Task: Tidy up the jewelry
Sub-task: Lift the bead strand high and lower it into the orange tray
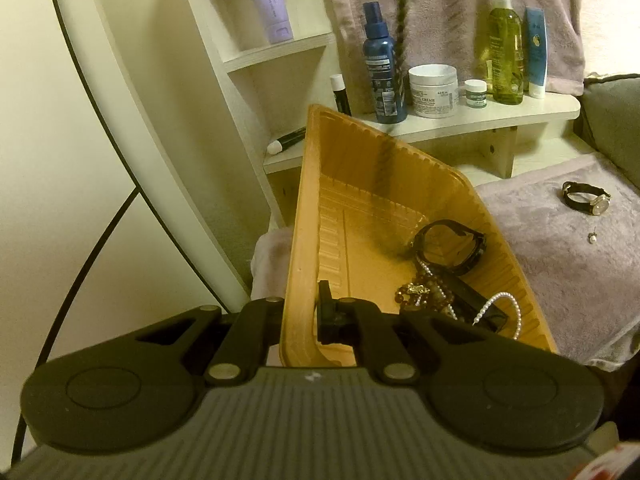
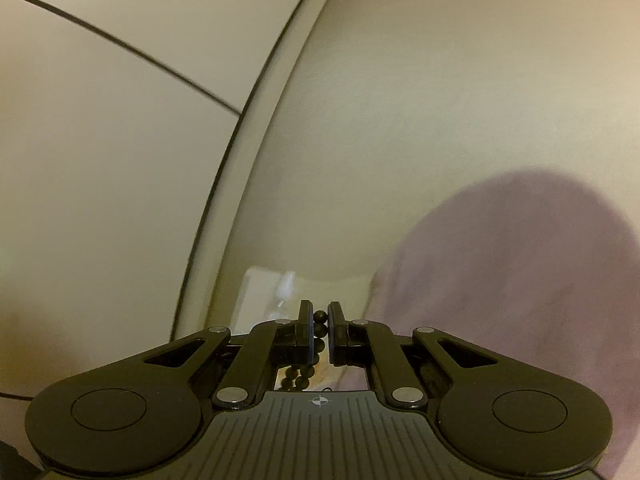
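My left gripper [image 1: 306, 312] is shut on the near rim of an orange plastic tray [image 1: 360, 204] and holds it tilted above the towel. In the tray lie a black bracelet [image 1: 452, 246], a brown bead string [image 1: 424, 294] and a pearl necklace [image 1: 500, 308]. A watch with a dark strap [image 1: 586, 198] and a small earring [image 1: 592, 237] lie on the mauve towel [image 1: 560, 264] to the right. My right gripper [image 2: 319, 320] is shut on a string of black beads [image 2: 319, 322], which hangs down between the fingers, raised and facing a cream wall.
A cream shelf [image 1: 480, 120] behind the tray carries a blue spray bottle [image 1: 382, 68], a white cream jar [image 1: 433, 90], a green bottle [image 1: 506, 52] and tubes. A grey cushion [image 1: 612, 120] sits at the right. A mauve towel [image 2: 500, 280] fills the lower right of the right wrist view.
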### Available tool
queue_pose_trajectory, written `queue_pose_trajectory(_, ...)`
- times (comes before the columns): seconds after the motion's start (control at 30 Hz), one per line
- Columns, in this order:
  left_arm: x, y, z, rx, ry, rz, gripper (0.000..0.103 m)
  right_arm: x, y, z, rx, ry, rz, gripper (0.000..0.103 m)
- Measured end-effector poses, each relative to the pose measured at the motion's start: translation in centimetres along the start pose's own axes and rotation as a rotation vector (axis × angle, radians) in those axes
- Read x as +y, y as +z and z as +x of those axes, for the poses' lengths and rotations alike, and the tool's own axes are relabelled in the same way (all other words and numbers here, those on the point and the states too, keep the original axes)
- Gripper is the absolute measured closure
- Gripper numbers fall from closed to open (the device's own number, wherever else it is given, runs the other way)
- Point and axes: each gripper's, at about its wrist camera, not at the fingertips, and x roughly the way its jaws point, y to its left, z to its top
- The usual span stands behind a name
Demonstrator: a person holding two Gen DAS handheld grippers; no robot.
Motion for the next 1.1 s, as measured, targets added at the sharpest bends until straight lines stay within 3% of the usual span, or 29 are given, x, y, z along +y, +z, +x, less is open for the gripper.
queue_pose_trajectory(0.37, 0.1, 0.0, 0.3, 0.005, -0.001, -0.005, 0.099, 1.6, -13.4, 6.3, 0.406, 0.147, 0.215, 0.096)
queue_pose_trajectory(0.5, 0.2, -0.1, 0.4, 0.006, -0.002, -0.009, 0.099, 2.0, -16.7, 7.3, 0.499, 0.202, 0.269, 0.096)
queue_pose_trajectory(0.67, 0.2, -0.1, 0.4, 0.007, -0.002, -0.01, 0.099, 2.7, -18.0, 7.6, 0.55, 0.249, 0.301, 0.096)
queue_pose_trajectory(0.97, 0.2, -0.1, 0.4, 0.01, -0.001, -0.015, 0.099, 3.5, -19.0, 6.9, 0.564, 0.321, 0.345, 0.095)
queue_pose_trajectory(1.03, 0.3, -0.1, 0.4, 0.01, -0.001, -0.016, 0.099, 3.5, -19.1, 6.6, 0.564, 0.314, 0.346, 0.084)
queue_pose_trajectory(1.07, 0.3, -0.1, 0.4, 0.011, -0.001, -0.017, 0.099, 3.4, -19.1, 6.5, 0.558, 0.306, 0.344, 0.07)
queue_pose_trajectory(1.1, 0.3, -0.1, 0.4, 0.012, -0.001, -0.017, 0.099, 3.3, -19.1, 6.2, 0.551, 0.297, 0.345, 0.065)
